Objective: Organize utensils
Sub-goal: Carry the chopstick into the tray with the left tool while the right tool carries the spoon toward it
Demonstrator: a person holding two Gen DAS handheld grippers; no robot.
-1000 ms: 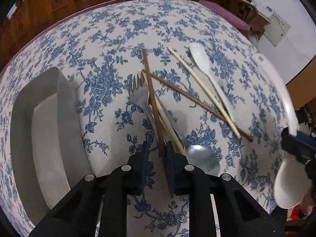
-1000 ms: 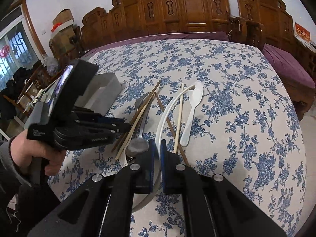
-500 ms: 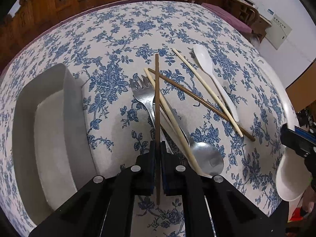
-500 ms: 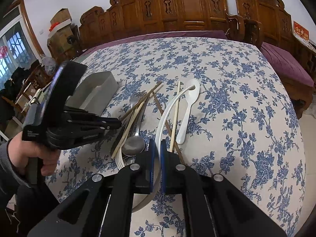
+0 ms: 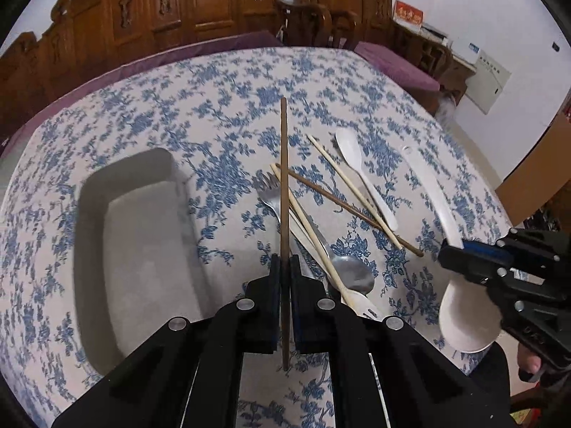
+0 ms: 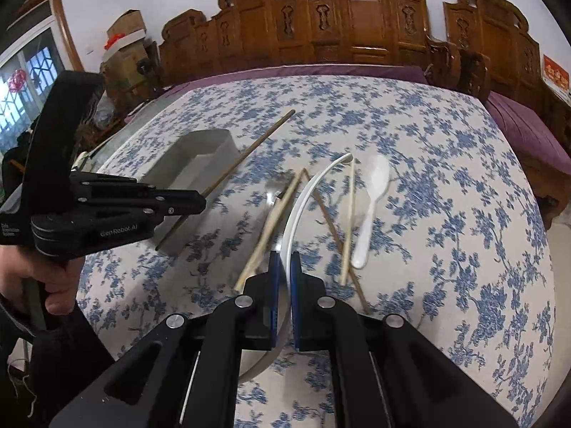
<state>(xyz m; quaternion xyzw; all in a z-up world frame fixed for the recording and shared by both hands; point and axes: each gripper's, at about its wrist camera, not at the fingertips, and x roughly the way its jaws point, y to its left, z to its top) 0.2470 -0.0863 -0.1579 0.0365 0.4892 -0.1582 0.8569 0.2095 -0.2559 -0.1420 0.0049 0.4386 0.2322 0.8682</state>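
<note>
A dark chopstick is pinched between the pressed-together fingers of the left hand-held gripper, gripped near its lower end and held clear of the bench, its long end pointing away. The grey tray lies just to the left, apparently unfilled. The right hand-held gripper is clamped on a white ladle, lifted above the pile. On the bench are left a fork, a metal spoon, a white spoon, a second dark chopstick and pale chopsticks.

The step in hand is judged to be carrying the chopstick to the tray. It is best swung left, turned along the tray's long axis, lowered until nearly lying inside, and only then released, so that the free end is not caught on the rim.
</note>
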